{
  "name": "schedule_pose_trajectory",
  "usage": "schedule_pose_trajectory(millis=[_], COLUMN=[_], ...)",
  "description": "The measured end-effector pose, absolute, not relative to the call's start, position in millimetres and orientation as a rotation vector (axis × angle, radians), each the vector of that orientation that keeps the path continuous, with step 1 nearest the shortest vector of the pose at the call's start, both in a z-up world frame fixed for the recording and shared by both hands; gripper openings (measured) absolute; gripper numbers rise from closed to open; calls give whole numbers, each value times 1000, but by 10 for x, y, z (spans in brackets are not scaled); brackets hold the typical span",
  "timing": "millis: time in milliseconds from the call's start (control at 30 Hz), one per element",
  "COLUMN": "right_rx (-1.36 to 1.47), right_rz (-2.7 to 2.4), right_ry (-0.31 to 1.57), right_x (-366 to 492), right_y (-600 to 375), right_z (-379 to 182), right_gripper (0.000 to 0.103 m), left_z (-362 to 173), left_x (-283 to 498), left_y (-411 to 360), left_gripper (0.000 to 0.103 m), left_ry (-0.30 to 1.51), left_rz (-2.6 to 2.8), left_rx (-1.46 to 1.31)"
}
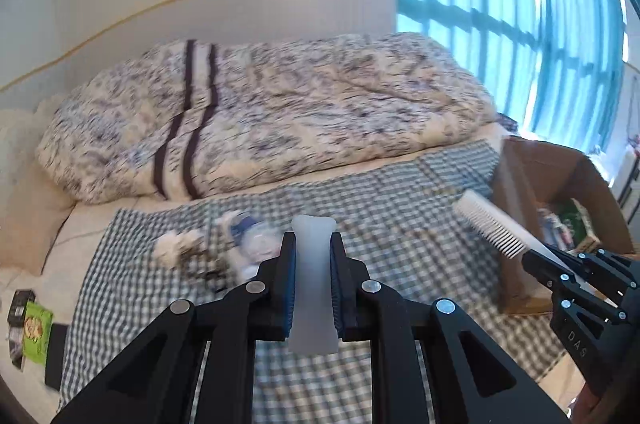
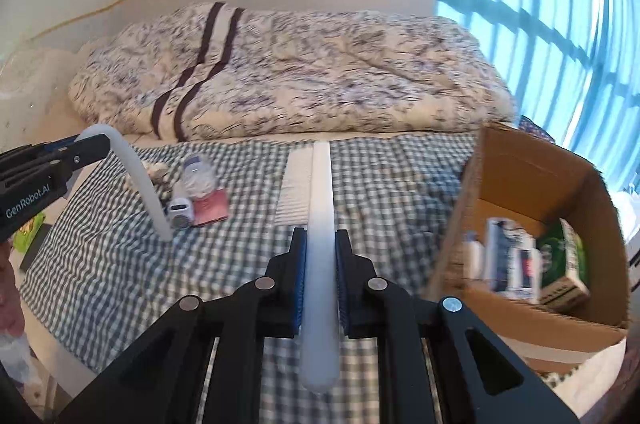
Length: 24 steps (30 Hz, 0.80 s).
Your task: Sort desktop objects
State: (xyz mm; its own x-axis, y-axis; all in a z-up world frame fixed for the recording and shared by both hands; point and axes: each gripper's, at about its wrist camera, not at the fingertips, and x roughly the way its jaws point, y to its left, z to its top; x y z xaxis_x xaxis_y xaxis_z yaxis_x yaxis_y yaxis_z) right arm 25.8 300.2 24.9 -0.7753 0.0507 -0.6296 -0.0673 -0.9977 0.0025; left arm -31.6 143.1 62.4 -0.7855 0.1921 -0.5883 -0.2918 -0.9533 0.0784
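Note:
My left gripper point(image 1: 313, 244) is shut on a white, translucent curved strip point(image 1: 313, 276), which stands up between its blue pads. In the right wrist view the left gripper point(image 2: 96, 143) sits at the left edge with the strip point(image 2: 138, 179) arching down over the checked cloth point(image 2: 400, 175). My right gripper point(image 2: 321, 240) is shut on a white comb point(image 2: 320, 191) that points forward. In the left wrist view the comb point(image 1: 492, 228) sticks out of the right gripper point(image 1: 536, 260) beside an open cardboard box point(image 1: 532, 175). Both grippers hang above the cloth.
The cardboard box point(image 2: 520, 167) at the right holds bottles and a green carton point(image 2: 560, 260). A plastic bottle point(image 2: 198, 175), a small white device point(image 2: 180, 212) and a pink card point(image 2: 210, 209) lie on the cloth. A patterned quilt point(image 2: 300, 71) lies behind. A green packet point(image 1: 36, 328) sits far left.

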Motion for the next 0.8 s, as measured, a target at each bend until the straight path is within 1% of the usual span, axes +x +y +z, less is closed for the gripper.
schedule_pose_trajectory(millis=[100,467,600,700,733,800], right_rx=[-1007,-949,-960,-989,-998,-1064], right_rz=[2876,2773,2747,2797,2827,2878], right_ry=[58,89,121,169,178,156], right_x=[354,678,781,896,955,1029], right_y=[3282,4245,4537,4615,4612,4535], right_z=[313,554,544,503,477,383], right_gripper=[10,10,10,10,11,21], left_z=[692,967,995,960,944,926], left_x=[-258,43,139,188,187,167], left_y=[1816,3156,3469,3567,3567,3541], left_gripper=[14,14,14,14,14,14], left_ry=[257,277,281,285,283,280], left_rz=[2693,2525,2484,2473,2473,2481], left_rx=[-847,-755,-739,-738,-745,-758])
